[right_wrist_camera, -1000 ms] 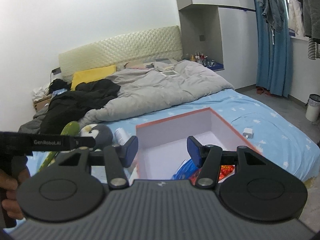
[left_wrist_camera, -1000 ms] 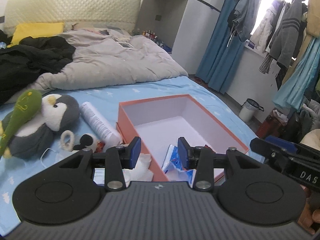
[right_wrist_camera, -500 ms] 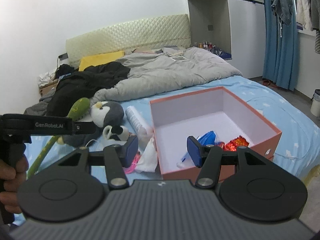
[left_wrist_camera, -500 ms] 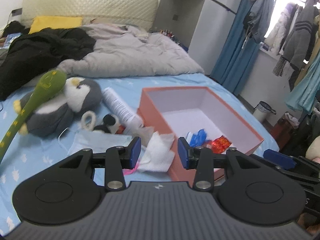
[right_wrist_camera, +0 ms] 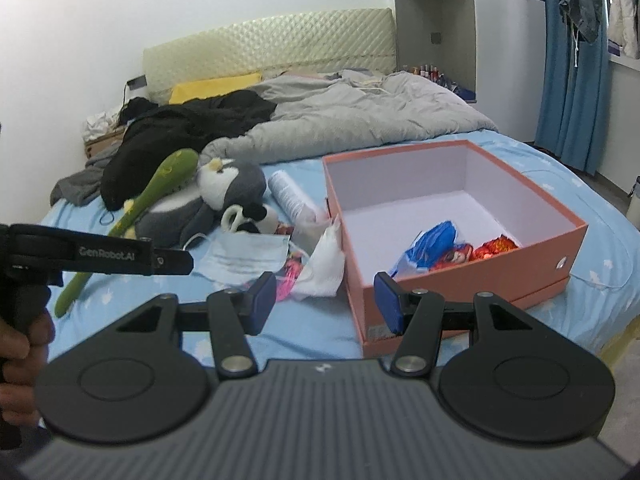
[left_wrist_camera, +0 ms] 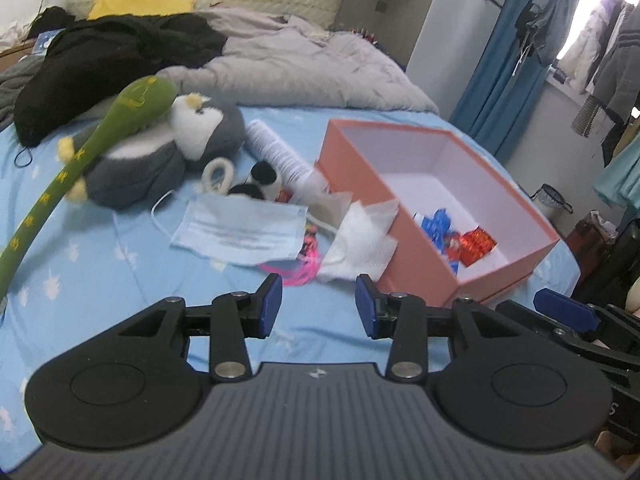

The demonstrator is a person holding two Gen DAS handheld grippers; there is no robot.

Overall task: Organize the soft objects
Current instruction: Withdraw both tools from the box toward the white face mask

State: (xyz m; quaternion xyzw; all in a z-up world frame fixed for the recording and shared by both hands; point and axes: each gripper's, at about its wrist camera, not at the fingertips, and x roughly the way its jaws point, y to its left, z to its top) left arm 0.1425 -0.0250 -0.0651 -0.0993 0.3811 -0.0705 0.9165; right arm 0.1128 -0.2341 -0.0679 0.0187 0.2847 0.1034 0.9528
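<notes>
On the blue bedsheet lie a grey penguin plush [left_wrist_camera: 160, 156] [right_wrist_camera: 208, 204], a long green plush [left_wrist_camera: 80, 160] [right_wrist_camera: 160, 188], a small panda toy [left_wrist_camera: 256, 182] [right_wrist_camera: 250, 216], a blue face mask [left_wrist_camera: 240, 232] [right_wrist_camera: 244, 256], a white tissue [left_wrist_camera: 360, 244] [right_wrist_camera: 326, 266] and a pink cord [left_wrist_camera: 300, 266] [right_wrist_camera: 286, 280]. To their right stands a salmon box [left_wrist_camera: 408, 252] [right_wrist_camera: 460, 280] holding blue and red wrappers [left_wrist_camera: 456, 240] [right_wrist_camera: 456, 250]. My left gripper [left_wrist_camera: 318, 312] hovers open just short of the tissue and cord, holding nothing. My right gripper [right_wrist_camera: 324, 304] is open over the box's near left corner, also holding nothing.
A white printed cylinder [left_wrist_camera: 280, 156] [right_wrist_camera: 292, 198] lies against the box's left wall. Behind are a grey duvet [left_wrist_camera: 300, 64], black clothes [left_wrist_camera: 104, 60] and a yellow pillow [right_wrist_camera: 216, 86]. A hand [right_wrist_camera: 20, 356] holds the left tool. Hanging clothes and a bin [left_wrist_camera: 552, 200] are at the right.
Both grippers have come down and tilted toward the bed, so the toys, mask and tissue now lie ahead of the fingers. Both sets of jaws kept the same gap.
</notes>
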